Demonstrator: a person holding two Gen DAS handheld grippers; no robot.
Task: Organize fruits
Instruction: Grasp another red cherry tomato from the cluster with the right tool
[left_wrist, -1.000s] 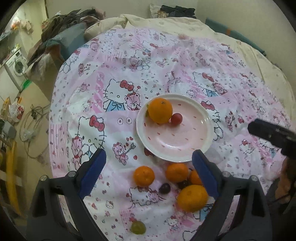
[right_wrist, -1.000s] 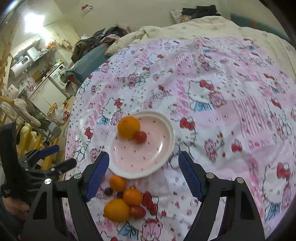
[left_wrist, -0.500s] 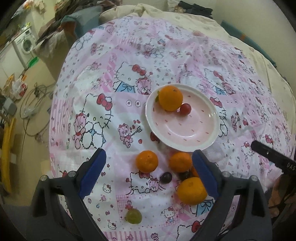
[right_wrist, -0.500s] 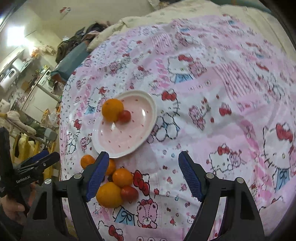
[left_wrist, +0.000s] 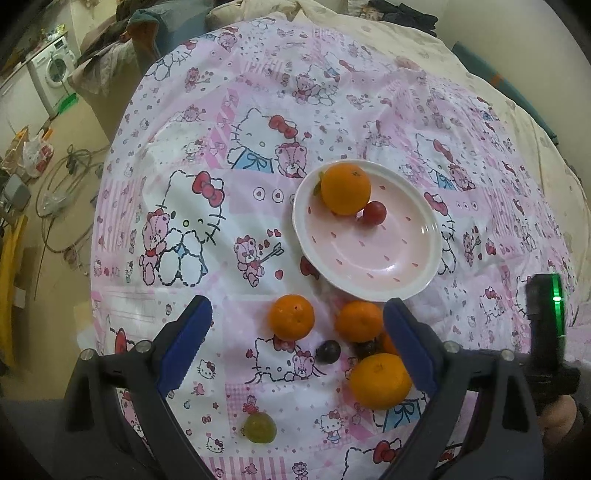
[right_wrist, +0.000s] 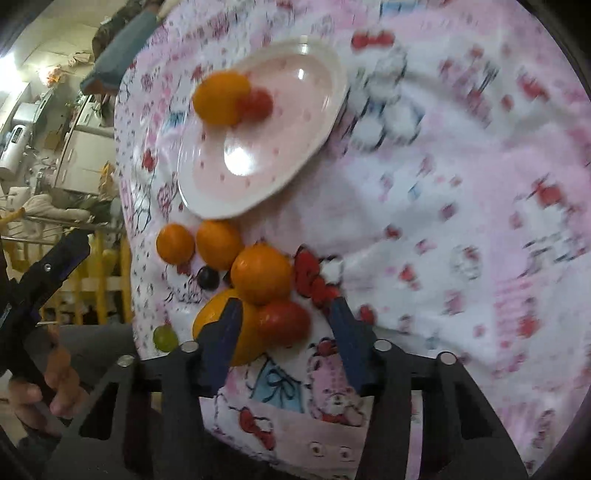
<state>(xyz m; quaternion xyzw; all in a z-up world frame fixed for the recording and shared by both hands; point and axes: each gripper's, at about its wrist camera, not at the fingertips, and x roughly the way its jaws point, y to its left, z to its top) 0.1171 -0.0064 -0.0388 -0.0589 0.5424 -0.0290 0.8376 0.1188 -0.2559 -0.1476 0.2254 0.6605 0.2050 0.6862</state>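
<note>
A pink-and-white plate (left_wrist: 369, 258) (right_wrist: 266, 155) holds an orange (left_wrist: 345, 188) (right_wrist: 221, 96) and a small red fruit (left_wrist: 374, 213) (right_wrist: 255, 104). Loose fruit lies on the cloth in front of it: several oranges (left_wrist: 291, 316) (right_wrist: 261, 274), dark grapes (left_wrist: 328, 350) (right_wrist: 207, 277), a green grape (left_wrist: 259, 427) (right_wrist: 165, 338) and a red tomato (right_wrist: 283, 322). My right gripper (right_wrist: 286, 328) hangs low over the pile. Its jaws are closing, with the tomato between them and a gap still showing at each pad. My left gripper (left_wrist: 295, 325) stays wide open above the oranges, holding nothing.
The Hello Kitty cloth (left_wrist: 221, 155) covers a round table that drops off at the left toward a cluttered floor with a washing machine (left_wrist: 55, 70). A bed with bedding lies behind. The right gripper's body (left_wrist: 546, 314) shows at the right, and a hand (right_wrist: 40, 391) holds the left one.
My right gripper has dropped toward the loose fruit, rolled, and its jaws have narrowed around the red tomato. The left gripper has rolled slightly and otherwise kept its place.
</note>
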